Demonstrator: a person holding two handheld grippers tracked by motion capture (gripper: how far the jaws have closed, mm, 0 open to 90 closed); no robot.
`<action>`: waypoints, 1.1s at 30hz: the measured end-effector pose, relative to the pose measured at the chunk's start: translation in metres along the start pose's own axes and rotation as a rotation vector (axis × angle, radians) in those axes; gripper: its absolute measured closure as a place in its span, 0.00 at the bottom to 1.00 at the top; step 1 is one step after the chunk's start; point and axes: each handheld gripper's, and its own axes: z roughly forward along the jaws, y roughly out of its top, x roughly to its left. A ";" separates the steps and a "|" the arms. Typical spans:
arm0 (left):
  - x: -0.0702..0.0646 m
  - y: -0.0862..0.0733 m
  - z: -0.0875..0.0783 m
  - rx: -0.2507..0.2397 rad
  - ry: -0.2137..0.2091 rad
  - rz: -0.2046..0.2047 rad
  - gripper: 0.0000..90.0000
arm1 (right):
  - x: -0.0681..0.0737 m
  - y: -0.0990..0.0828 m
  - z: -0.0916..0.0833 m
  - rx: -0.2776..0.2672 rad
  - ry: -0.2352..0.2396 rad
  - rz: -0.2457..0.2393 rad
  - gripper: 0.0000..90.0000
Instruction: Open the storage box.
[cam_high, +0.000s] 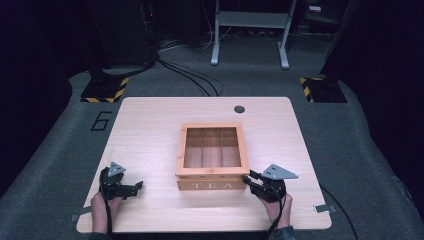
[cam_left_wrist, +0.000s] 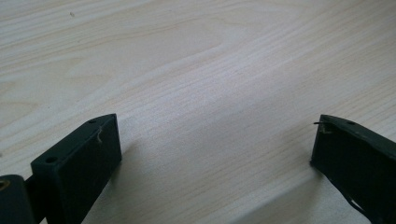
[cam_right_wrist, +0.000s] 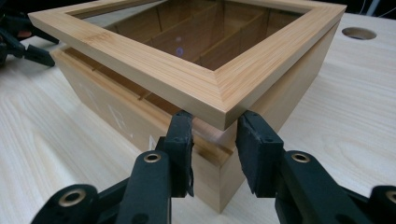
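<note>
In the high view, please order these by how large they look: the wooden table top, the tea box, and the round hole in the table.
1. The table top, clearly the largest.
2. The tea box, standing at the middle of the table.
3. The round hole, small, behind the box.

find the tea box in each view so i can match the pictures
High view: the tea box sits mid-table, lid ajar, the right gripper at its near right corner.
Left gripper view: bare table between open jaws; no box here.
Right gripper view: the box corner fills the centre, lid raised off the base, jaws either side of the corner.
Shared landmark: the round table hole, top right in the right gripper view.
</note>
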 end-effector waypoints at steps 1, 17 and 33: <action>0.000 0.000 0.000 0.000 0.000 0.000 0.01 | 0.000 0.001 0.001 -0.008 -0.005 -0.006 0.73; 0.000 0.000 0.000 0.000 0.000 0.000 0.01 | 0.001 0.011 0.004 -0.063 -0.028 0.006 0.76; 0.000 0.000 0.000 0.000 0.000 0.000 0.01 | 0.003 0.030 0.010 -0.102 -0.028 -0.023 0.79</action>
